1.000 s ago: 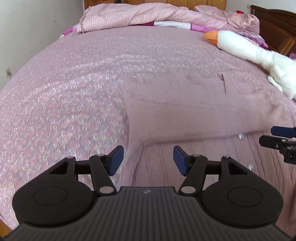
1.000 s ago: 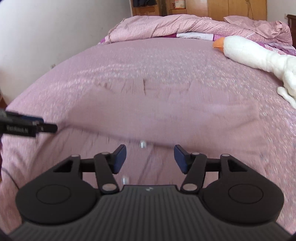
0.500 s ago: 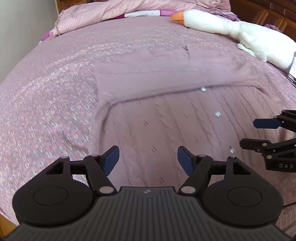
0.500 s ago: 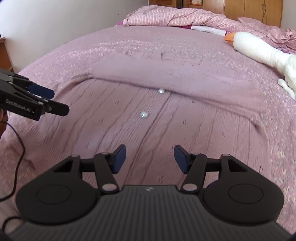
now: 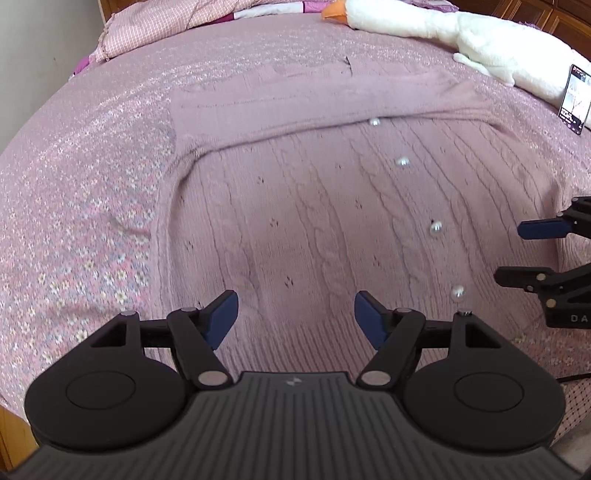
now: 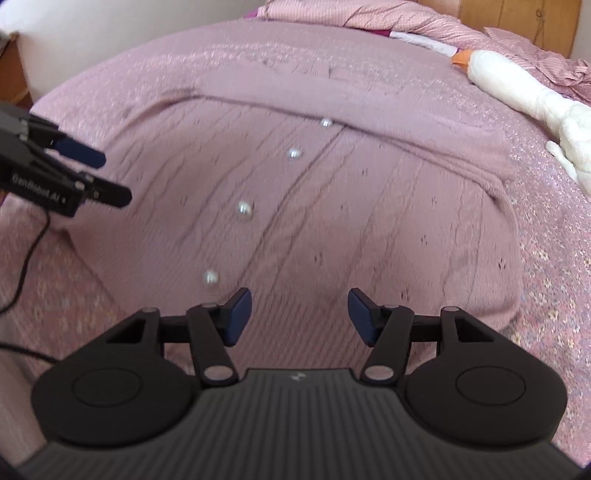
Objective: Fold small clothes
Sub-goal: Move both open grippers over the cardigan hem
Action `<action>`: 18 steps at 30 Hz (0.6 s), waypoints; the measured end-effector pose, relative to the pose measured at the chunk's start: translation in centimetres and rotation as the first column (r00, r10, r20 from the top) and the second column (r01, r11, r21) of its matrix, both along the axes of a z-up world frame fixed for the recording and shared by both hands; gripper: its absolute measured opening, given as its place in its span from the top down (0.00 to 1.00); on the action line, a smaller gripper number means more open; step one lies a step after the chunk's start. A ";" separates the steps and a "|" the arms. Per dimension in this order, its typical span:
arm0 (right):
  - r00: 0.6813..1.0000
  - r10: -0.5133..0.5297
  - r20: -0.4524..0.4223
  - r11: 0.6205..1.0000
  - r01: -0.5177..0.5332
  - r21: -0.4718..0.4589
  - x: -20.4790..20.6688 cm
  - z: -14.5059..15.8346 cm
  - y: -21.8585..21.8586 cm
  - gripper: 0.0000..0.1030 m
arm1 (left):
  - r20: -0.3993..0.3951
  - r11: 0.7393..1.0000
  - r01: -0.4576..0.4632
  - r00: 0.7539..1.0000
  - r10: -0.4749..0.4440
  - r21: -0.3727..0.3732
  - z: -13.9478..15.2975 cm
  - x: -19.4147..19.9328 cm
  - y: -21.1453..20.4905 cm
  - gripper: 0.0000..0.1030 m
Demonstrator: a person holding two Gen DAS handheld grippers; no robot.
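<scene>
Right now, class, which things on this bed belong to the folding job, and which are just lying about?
Belong to the job:
pink cable-knit cardigan with pearl buttons
left gripper, open
right gripper, open

Just lying about:
white plush goose with orange beak
phone with lit screen
crumpled pink checked quilt

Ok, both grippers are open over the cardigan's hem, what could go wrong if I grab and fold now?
1. The cardigan and the bedspread are near the same pink, so a low pinch by the left gripper may catch the bedding too.
2. The right gripper hangs near the buttons; a finger could snag one.
3. The sleeves lie loosely across the top and may slide when folded.
</scene>
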State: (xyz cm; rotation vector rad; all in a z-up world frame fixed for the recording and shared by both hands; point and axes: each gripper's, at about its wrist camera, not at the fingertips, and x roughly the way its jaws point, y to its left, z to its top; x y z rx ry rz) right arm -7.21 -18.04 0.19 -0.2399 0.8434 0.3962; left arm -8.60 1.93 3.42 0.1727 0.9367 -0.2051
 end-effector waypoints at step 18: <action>0.974 0.205 -0.096 0.956 -0.221 -0.192 -1.5 -1.8 1.7 0.38 | -0.026 1.000 -0.027 0.999 0.026 -0.014 -0.9 0.1 0.8 0.26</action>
